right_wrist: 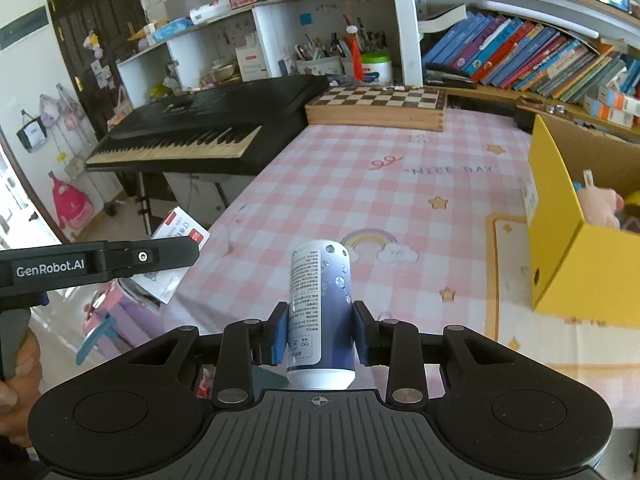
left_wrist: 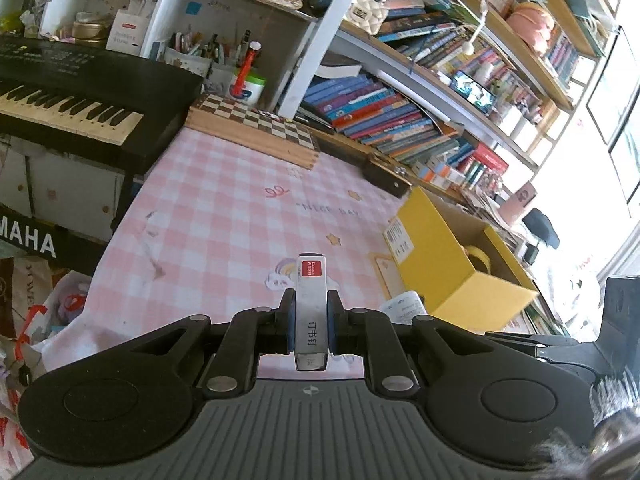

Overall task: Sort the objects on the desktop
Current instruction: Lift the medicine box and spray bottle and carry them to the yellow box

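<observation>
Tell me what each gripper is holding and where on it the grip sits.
Left gripper: a slim box of staples, pinched across its narrow sides near the back end. Right gripper: a small blue-and-white can, clamped around its lower body.

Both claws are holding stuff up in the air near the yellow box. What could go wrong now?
1. The right gripper pinches the round blue-and-white bottle only near its base, so it might tip or slide out.
2. The left gripper holds the slim staple box by its narrow sides; it could twist loose.
3. The yellow box already holds a pink plush toy, so dropped things may bounce off it.
</observation>
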